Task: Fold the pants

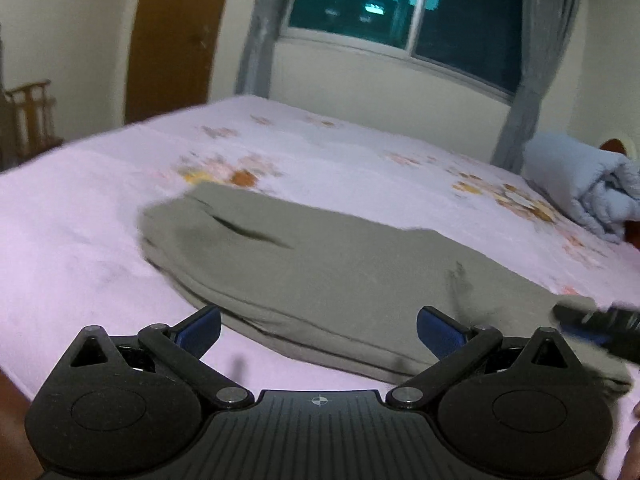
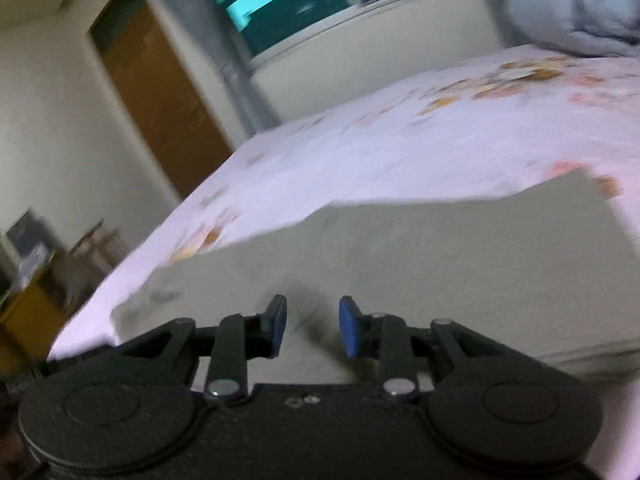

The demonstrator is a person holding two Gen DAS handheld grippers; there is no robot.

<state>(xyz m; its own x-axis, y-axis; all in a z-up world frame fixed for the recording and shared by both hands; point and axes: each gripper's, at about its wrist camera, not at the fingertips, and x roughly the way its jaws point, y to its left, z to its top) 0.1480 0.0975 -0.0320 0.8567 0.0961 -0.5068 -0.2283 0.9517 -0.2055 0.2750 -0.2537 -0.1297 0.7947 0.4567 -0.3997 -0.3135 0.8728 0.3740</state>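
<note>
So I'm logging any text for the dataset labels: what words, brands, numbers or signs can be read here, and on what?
None can be read.
left gripper: a small crosshair mark on its body, no lettering.
pants: no tag or print visible.
bed sheet: floral pattern only, blurred.
right gripper: no markings legible.

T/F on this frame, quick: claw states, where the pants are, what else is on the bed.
1. The left claw is wide open with nothing between its fingers. True.
2. The pants hang off the floor side of the bed. False: they lie on the bed's pink floral sheet.
3. The right claw is clamped shut on the pants. False: a gap shows between its fingers, which hover over the cloth.
4. A bundled light blue blanket sits at the far right of the bed. True.
5. The pants are bright red. False: they are grey-green.
</note>
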